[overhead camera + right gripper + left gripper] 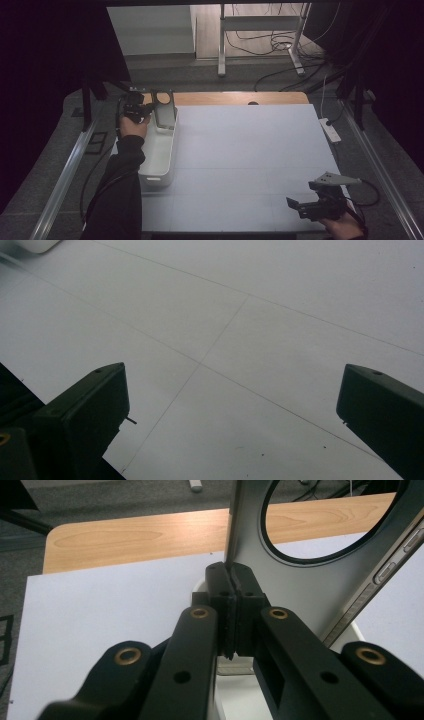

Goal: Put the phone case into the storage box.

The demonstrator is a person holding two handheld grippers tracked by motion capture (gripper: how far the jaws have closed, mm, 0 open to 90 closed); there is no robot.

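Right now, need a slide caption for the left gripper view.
Left gripper clamped on the edge of a grey metal plate with a round cutout, above the white bin.

Left claw [146, 111] grips an upright grey plate [164, 109] over the white bin [159, 150], right claw [303, 207] rests apart

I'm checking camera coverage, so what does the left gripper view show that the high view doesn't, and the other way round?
Left gripper view: the left tool pinching the thin edge of the grey metal plate, plus the slots along the plate's side.
High view: the white bin the plate stands in, the right tool open above the white table, and a power strip.
Both: the plate with its round hole, the white surface and the wooden strip.
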